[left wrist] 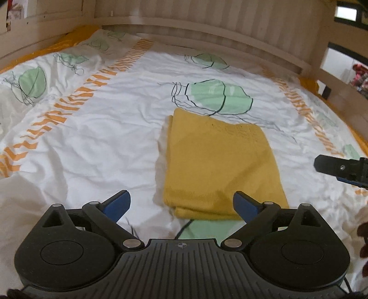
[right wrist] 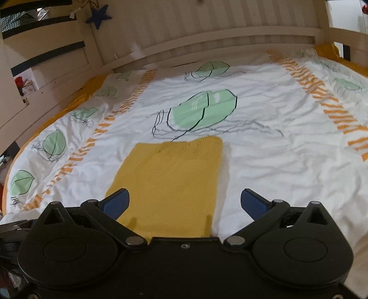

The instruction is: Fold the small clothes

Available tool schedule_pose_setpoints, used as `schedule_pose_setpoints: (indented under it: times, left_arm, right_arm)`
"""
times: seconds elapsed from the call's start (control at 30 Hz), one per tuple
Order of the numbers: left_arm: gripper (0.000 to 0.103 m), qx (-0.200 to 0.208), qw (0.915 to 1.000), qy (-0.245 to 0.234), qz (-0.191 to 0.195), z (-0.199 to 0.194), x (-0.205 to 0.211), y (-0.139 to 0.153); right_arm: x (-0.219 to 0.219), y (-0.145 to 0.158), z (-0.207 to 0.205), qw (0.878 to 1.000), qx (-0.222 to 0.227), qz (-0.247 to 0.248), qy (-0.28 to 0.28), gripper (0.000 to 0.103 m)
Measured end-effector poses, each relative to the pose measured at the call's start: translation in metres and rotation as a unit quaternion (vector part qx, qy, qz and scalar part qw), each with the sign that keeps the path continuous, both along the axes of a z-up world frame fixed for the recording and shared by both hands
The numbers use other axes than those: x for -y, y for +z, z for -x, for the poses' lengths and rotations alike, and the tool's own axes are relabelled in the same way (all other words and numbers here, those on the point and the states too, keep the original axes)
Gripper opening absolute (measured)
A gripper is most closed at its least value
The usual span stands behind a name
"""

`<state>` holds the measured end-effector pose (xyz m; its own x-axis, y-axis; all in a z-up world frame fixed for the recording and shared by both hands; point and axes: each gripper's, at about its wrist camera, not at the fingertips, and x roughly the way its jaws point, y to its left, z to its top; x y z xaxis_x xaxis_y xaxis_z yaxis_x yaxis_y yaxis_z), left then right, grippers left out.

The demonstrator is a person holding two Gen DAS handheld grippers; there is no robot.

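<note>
A yellow knitted garment (left wrist: 218,165) lies folded into a flat rectangle on the bed; it also shows in the right wrist view (right wrist: 170,186). My left gripper (left wrist: 181,204) is open and empty, hovering just before the garment's near edge. My right gripper (right wrist: 185,202) is open and empty, above the garment's near end. The right gripper's tip (left wrist: 340,168) shows at the right edge of the left wrist view, to the right of the garment and apart from it.
The bed has a white duvet (left wrist: 103,138) with green leaves and orange striped bands. A cream wooden bed rail (left wrist: 207,30) runs along the far side and round the corners. A dark blue star (right wrist: 99,15) hangs on the frame at far left.
</note>
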<state>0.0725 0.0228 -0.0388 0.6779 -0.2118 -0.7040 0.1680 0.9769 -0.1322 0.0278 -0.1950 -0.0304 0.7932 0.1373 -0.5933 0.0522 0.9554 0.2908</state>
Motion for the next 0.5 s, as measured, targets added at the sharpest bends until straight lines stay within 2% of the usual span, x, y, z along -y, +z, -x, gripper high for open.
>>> schedule_pose_setpoints:
  times: [0.3,0.5]
  left_arm:
    - [0.096,0.013,0.9985,0.028,-0.045,0.017,0.011,0.015]
    - [0.095,0.005,0.9978,0.040,-0.053,0.020,0.013,0.018]
  right_arm:
    - [-0.011,-0.001,0.026,0.999,0.012,0.046,0.007,0.103]
    - [-0.014,0.002,0.037,0.998,0.022,0.057,0.003,0.103]
